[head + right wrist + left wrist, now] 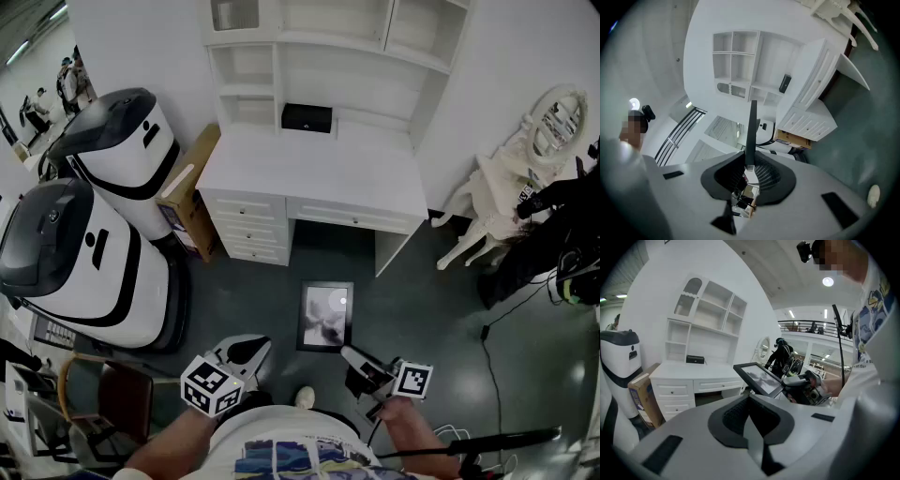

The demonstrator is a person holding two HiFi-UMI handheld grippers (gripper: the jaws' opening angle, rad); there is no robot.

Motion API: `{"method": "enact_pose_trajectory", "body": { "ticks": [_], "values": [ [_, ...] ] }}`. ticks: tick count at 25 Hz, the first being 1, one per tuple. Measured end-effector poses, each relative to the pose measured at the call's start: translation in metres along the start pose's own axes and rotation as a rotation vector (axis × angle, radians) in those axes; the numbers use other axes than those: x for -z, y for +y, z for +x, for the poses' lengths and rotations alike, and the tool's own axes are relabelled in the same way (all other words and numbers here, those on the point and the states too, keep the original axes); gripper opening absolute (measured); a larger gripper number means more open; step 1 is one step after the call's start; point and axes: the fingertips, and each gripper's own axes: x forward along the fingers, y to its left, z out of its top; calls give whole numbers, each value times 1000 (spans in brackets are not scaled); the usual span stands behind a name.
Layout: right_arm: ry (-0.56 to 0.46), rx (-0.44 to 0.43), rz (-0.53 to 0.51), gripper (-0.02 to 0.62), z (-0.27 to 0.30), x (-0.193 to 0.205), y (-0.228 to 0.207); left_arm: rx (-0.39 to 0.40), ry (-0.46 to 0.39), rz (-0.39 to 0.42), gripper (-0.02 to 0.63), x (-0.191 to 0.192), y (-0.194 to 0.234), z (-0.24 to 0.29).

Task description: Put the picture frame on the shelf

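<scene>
Black picture frame [325, 316] was clamped by its edge in right gripper [351, 355], held above floor [422, 309] facing white shelf desk [319, 173]; left gripper [255, 349] jaws together, empty.

The head view looks steeply down on the white desk with shelves [319, 173], which both gripper views also face from lower down, the right one rolled sideways.

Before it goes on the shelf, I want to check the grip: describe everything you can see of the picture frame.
The picture frame is a thin rectangle with a dark border around a pale grey picture. It is held above the floor, face up, before the white desk. Only the right gripper touches it, jaws clamped on its near edge.
</scene>
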Motion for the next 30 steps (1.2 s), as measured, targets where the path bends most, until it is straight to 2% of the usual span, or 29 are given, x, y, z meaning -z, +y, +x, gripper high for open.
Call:
{"method": "enact_pose_trajectory", "body": {
  "ticks": [10,16,24,30],
  "values": [
    [28,-23,-29,83,10,-17,-4,-57,-26,-13,14,-15,5,-3],
    [-2,-39,60,84,37,-28,-10,-61,-24,-39,14,-16,24,-6],
    [-49,0,85,84,101,-57,-17,14,-78,3,14,-47,97,20],
    [-48,43,57,84,190,-84,-17,71,-108,47,13,-79,180,13]
  ]
}}
